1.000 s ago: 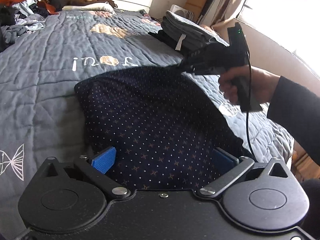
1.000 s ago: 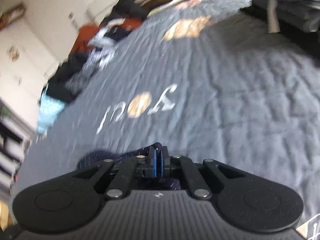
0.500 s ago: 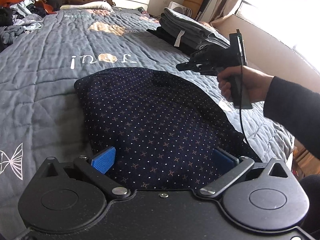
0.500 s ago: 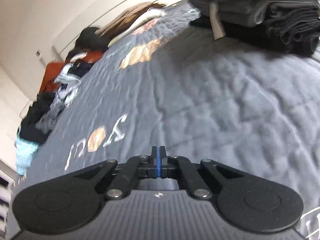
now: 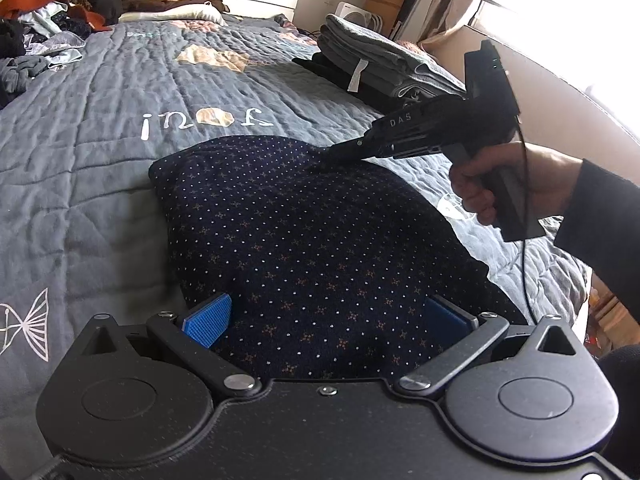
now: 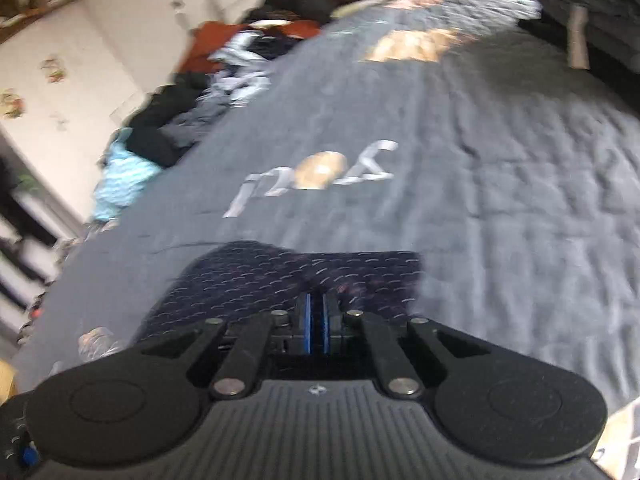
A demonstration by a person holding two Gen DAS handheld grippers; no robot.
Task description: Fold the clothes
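Navy dotted garment (image 5: 320, 240) lies folded on the grey quilted bed (image 5: 100, 152). My left hand-held gripper (image 5: 328, 320) is spread wide over its near edge; right hand-held gripper (image 6: 317, 316) clenched, empty, at its far edge.

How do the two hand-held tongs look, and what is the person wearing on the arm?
Both are matte black plastic tongs with round pivot discs, silver screws and ribbed blue pads. The left tongs show their blue pads clearly. The right tongs have a pistol-style handle, white letters "DAS", a boxy black rear module and a thin black cable. The arm wears a dark long sleeve.
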